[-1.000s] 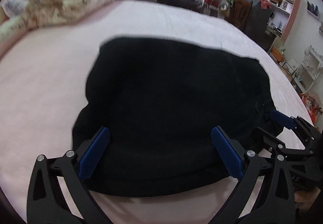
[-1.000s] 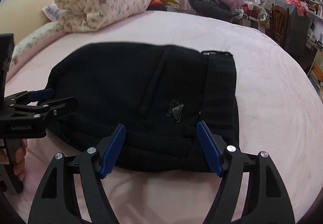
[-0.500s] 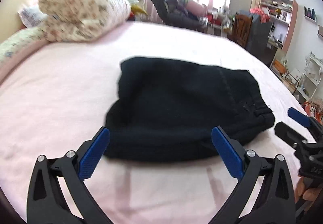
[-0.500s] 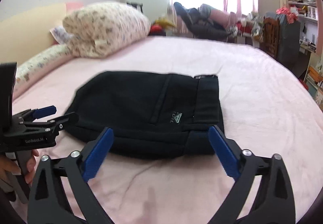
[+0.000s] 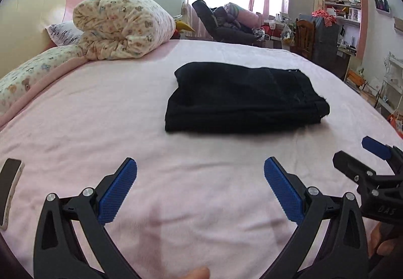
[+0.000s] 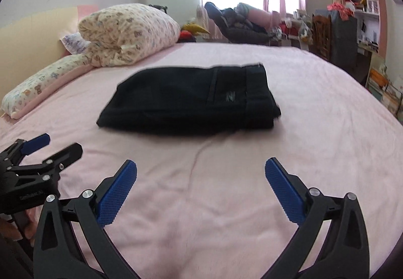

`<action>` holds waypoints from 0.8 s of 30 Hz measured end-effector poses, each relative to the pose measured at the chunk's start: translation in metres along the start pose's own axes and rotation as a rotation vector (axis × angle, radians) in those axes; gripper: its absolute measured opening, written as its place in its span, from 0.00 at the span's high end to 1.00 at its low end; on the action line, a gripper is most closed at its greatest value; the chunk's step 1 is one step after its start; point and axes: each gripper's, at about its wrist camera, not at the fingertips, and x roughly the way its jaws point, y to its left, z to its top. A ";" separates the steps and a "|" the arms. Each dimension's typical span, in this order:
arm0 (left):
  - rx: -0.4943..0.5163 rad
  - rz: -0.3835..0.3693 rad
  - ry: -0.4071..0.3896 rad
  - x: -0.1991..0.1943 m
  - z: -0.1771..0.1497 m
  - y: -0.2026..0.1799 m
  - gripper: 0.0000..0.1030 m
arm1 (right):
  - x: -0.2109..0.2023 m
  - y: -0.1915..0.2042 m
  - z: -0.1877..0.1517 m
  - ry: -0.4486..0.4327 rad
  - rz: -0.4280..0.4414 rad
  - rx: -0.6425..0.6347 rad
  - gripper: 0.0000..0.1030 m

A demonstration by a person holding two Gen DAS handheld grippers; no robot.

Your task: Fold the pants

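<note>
The black pants [image 5: 241, 100] lie folded into a compact rectangle in the middle of the pink bed [image 5: 100, 128]; they also show in the right wrist view [image 6: 191, 100]. My left gripper [image 5: 200, 188] is open and empty, well back from the pants over bare sheet. My right gripper [image 6: 200, 188] is open and empty too, equally far back. Each gripper shows in the other's view: the right one at the right edge [image 5: 362, 155], the left one at the left edge [image 6: 51, 146].
A rolled floral quilt [image 5: 121, 27] and pillow lie at the head of the bed, back left. A phone [image 5: 8, 185] lies at the left edge. A chair with clothes [image 5: 221, 24], a desk and shelves [image 5: 347, 22] stand beyond the bed.
Both grippers have pulled back from the folded pants, which lay between the fingers a second ago. The pants stay put on the bed.
</note>
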 end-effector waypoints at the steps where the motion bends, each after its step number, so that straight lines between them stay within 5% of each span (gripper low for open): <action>1: 0.005 0.010 0.003 -0.001 -0.002 0.000 0.02 | 0.000 0.001 -0.003 0.007 -0.003 0.003 0.01; 24: 0.016 0.027 0.064 0.005 -0.015 0.001 0.02 | 0.002 0.022 -0.015 -0.013 -0.045 -0.052 0.01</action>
